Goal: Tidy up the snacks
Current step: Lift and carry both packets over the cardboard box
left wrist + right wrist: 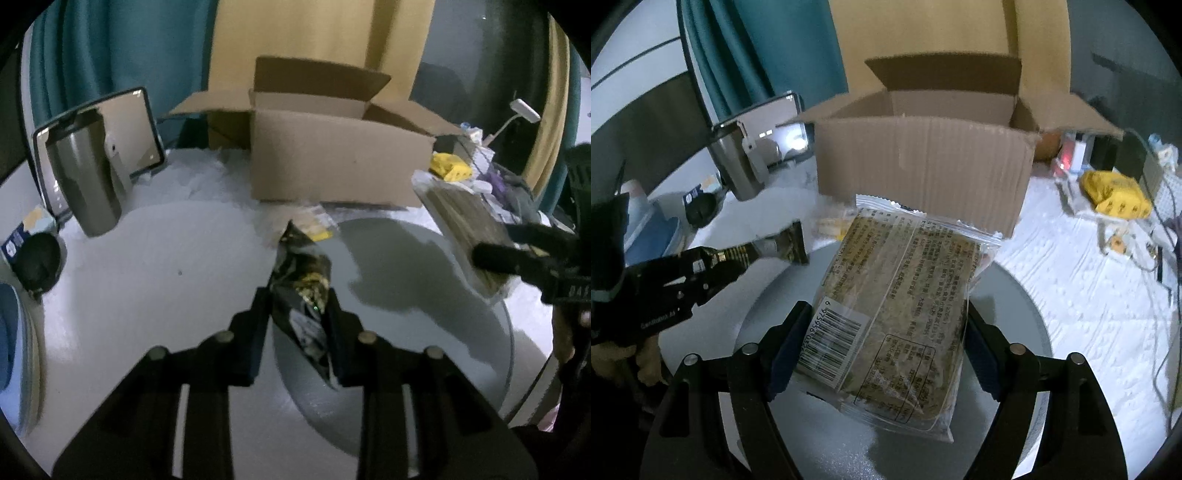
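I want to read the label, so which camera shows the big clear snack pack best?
The right wrist view: the clear snack pack fills the centre, barcode and print facing the camera, held in the right claw. The left wrist view catches it only edge-on and blurred at the right.

This looks like a room in a home. Long teal curtains (110,55) hang behind a white table (166,266). Near the table's back edge stands an open cardboard box (332,162). By its left edge are a metal cup (86,177) and a tablet (140,125). Cables (1156,266) and small clutter lie along the right edge.
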`<state>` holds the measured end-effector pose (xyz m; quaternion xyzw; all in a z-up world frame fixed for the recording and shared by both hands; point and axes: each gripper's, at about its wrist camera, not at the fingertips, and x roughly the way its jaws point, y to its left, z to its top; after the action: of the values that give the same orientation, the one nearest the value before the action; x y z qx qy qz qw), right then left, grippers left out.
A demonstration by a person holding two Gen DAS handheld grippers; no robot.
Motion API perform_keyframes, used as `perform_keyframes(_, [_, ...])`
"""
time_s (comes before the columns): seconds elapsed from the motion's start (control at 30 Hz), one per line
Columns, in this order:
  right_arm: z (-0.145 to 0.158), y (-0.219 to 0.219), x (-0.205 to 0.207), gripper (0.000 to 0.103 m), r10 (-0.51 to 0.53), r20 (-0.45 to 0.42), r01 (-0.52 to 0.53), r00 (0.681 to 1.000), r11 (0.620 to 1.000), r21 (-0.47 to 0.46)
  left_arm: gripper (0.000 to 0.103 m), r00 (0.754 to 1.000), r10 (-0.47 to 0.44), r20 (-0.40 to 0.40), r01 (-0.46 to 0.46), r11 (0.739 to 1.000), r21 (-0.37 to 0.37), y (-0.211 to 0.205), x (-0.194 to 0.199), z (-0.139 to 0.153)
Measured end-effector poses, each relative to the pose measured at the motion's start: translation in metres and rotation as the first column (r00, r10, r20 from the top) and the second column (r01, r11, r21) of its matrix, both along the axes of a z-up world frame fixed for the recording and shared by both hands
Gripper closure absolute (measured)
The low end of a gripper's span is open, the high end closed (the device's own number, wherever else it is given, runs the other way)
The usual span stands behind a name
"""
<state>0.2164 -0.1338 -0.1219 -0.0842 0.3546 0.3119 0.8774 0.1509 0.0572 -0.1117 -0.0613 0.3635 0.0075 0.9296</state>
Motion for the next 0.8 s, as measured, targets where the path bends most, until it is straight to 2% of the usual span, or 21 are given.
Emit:
perform_keyframes(0.4, [0.031,-0.01,0.013,0.022,-0.02,0.091,0.019,0.996,1.0,0.008,0.074,0.997,0.009,0.078,-0.009,1.0,0.005,0.0,0.002,0.029])
perform_keyframes(0.8, [0.056,-0.003,0.042,0.022,-0.017,0.151,0.013,0.988,1.0,0.024,0.074,0.988,-0.002,0.153,-0.006,0.999,0.05,0.002,0.035,0.061])
